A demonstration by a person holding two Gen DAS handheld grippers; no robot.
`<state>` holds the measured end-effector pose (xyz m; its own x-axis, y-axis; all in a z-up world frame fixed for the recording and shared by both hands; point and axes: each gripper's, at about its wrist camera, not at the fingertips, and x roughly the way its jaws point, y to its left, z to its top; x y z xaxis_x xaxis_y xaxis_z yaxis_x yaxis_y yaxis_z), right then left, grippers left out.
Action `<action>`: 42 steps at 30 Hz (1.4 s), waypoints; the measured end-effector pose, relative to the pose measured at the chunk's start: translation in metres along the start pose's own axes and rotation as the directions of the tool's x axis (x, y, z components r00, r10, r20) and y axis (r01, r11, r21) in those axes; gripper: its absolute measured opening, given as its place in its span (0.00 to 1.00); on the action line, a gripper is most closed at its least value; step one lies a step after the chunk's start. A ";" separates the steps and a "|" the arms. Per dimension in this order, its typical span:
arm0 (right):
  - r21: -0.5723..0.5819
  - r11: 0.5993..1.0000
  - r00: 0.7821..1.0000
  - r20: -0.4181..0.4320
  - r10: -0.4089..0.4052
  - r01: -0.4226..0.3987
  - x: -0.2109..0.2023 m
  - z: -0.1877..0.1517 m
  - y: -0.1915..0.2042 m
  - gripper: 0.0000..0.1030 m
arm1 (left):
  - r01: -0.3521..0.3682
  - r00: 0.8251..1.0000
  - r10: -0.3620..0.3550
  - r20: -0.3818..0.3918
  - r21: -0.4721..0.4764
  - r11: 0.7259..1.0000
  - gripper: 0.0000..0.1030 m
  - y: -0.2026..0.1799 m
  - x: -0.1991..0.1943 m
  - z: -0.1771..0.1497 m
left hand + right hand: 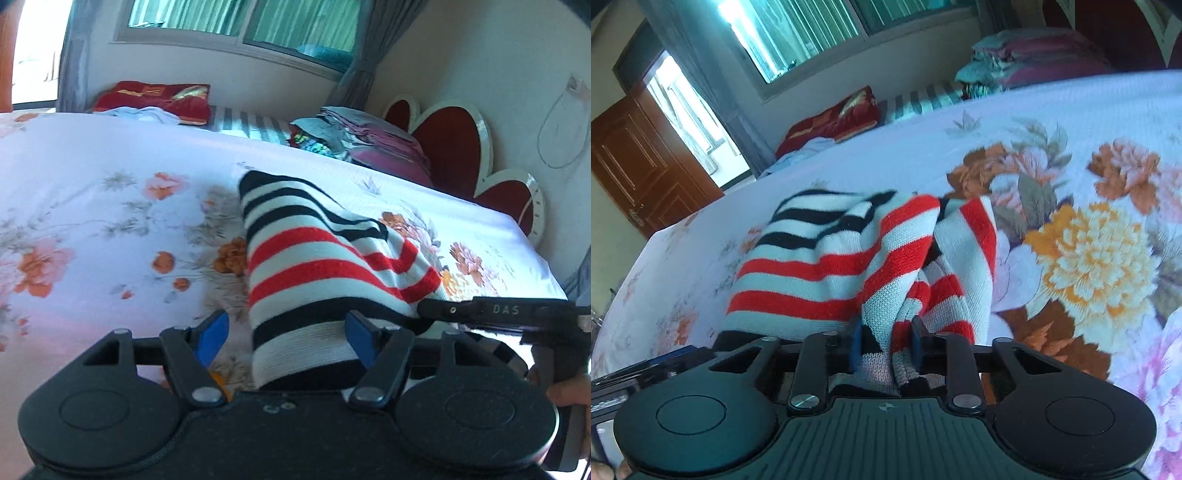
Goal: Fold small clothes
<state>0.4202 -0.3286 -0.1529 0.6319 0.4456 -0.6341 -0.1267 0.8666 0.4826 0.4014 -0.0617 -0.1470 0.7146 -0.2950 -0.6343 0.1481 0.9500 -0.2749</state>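
A small knitted garment with red, black and white stripes (317, 266) lies partly lifted on the floral bedsheet (110, 206). My left gripper (288, 334) is open, its blue pads wide apart, with the garment's ribbed hem lying between them. My right gripper (884, 341) is shut on a bunched fold of the same garment (849, 258); it also shows in the left wrist view (436, 310), pinching the garment's right edge.
A stack of folded clothes (354, 136) and red heart-shaped headboard (454, 140) are at the far right. A red pillow (155, 98) lies under the window. A wooden door (639, 166) stands at left. The bed edge runs on the right.
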 end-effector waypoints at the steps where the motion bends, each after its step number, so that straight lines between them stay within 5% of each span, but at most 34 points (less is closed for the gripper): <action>1: -0.017 1.000 1.000 0.021 -0.004 0.005 -0.005 0.001 0.003 0.21 | 0.003 1.000 -0.003 0.001 0.008 1.000 0.67 -0.002 0.003 0.000; 5: -0.071 0.997 0.991 0.133 -0.010 0.020 -0.029 0.002 0.008 0.21 | 0.014 1.000 -0.013 -0.027 0.017 1.000 0.70 -0.005 0.015 0.002; 9: -0.003 0.999 0.998 0.030 -0.051 0.051 -0.007 -0.016 -0.015 0.21 | 0.029 0.997 -0.026 -0.068 0.037 0.999 0.72 -0.008 0.029 -0.001; 12: 0.059 0.998 0.998 0.046 -0.031 0.028 -0.019 -0.021 -0.022 0.29 | 0.027 0.997 -0.026 -0.073 0.021 0.999 0.76 -0.004 0.032 -0.002; 16: 0.042 0.998 0.998 0.032 -0.045 0.044 -0.044 -0.025 -0.020 0.41 | 0.039 0.996 -0.038 -0.085 0.017 0.999 0.77 -0.001 0.034 -0.001; 25: -0.052 0.995 0.995 -0.039 -0.089 0.087 -0.057 -0.053 -0.004 0.41 | 0.051 0.995 -0.047 -0.091 0.040 0.998 0.77 -0.002 0.033 0.001; 32: -0.057 0.991 0.993 -0.013 -0.120 0.119 -0.064 -0.055 0.001 0.17 | 0.059 0.994 -0.053 -0.099 0.058 0.997 0.77 0.000 0.030 0.007; 42: -0.100 0.977 0.982 0.032 -0.187 0.190 -0.083 -0.075 0.002 0.01 | 0.091 0.991 -0.085 -0.105 0.053 0.994 0.75 -0.001 0.029 0.014</action>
<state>0.3104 -0.3467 -0.1444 0.6690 0.2678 -0.6934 -0.0801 0.9534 0.2909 0.4319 -0.0693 -0.1550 0.6234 -0.3837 -0.6813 0.2485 0.9234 -0.2926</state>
